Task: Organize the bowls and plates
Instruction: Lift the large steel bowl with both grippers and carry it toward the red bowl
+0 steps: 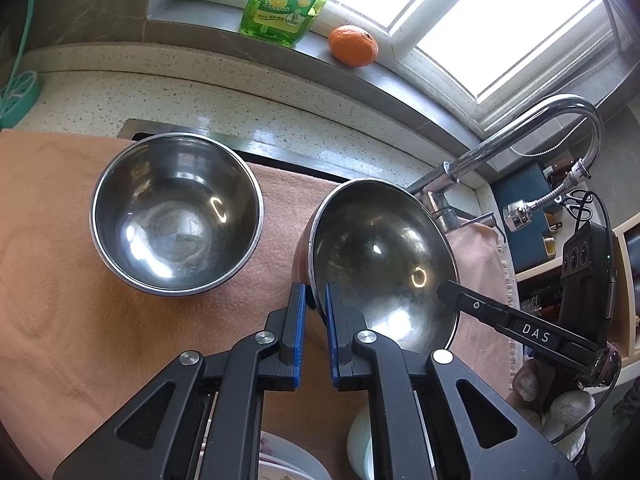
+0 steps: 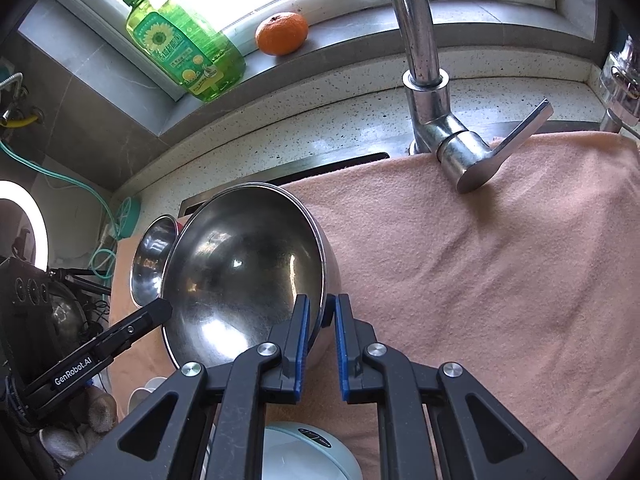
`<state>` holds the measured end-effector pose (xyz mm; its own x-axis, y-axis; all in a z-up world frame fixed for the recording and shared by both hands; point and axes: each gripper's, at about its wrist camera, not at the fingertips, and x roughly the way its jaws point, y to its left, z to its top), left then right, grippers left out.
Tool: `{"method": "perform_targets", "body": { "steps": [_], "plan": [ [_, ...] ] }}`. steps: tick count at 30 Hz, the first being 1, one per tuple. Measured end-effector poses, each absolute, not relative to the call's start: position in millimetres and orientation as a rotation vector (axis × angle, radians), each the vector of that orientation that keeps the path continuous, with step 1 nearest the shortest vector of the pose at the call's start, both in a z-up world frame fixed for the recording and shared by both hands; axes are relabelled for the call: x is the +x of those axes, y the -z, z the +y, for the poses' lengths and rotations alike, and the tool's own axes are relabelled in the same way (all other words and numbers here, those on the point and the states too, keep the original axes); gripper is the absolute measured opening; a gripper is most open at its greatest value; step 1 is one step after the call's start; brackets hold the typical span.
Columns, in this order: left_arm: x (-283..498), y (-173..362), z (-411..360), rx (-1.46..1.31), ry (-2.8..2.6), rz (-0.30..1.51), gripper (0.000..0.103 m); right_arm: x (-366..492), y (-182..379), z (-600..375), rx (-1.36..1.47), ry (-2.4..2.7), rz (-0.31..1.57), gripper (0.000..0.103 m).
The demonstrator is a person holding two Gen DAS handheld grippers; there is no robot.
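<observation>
A steel bowl (image 1: 384, 264) is held tilted above the peach towel (image 1: 80, 300). My left gripper (image 1: 316, 300) is shut on its left rim, and my right gripper (image 2: 322, 312) is shut on its right rim; the same bowl shows in the right wrist view (image 2: 244, 272). The right gripper's finger (image 1: 512, 324) shows at the bowl's right edge, and the left gripper's finger (image 2: 120, 332) shows at its left edge. A second steel bowl (image 1: 176, 212) sits upright on the towel to the left, also seen in the right wrist view (image 2: 154, 256).
A chrome faucet (image 2: 432, 92) stands behind the towel (image 2: 500, 264). A green soap bottle (image 2: 188, 52) and an orange (image 2: 282, 34) sit on the window sill. A pale bowl (image 2: 308, 452) and a white plate (image 1: 288, 460) lie under the grippers.
</observation>
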<state>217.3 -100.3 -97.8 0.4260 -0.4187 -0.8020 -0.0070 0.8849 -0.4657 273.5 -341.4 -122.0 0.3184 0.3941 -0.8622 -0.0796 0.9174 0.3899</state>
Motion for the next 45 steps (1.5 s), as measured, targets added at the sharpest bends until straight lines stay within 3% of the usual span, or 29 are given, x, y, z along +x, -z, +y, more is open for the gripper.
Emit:
{"method": "perform_targets", "body": {
  "steps": [19,45],
  "plan": [
    [181,70,-60,-0.462,0.248,1.041,0.008,246,88,-305,0.277,-0.372,1.171,0.011],
    [106,51,50,-0.549,0.091,0.960,0.008,206,71,-183,0.174,-0.540,1.157,0.011]
  ]
}}
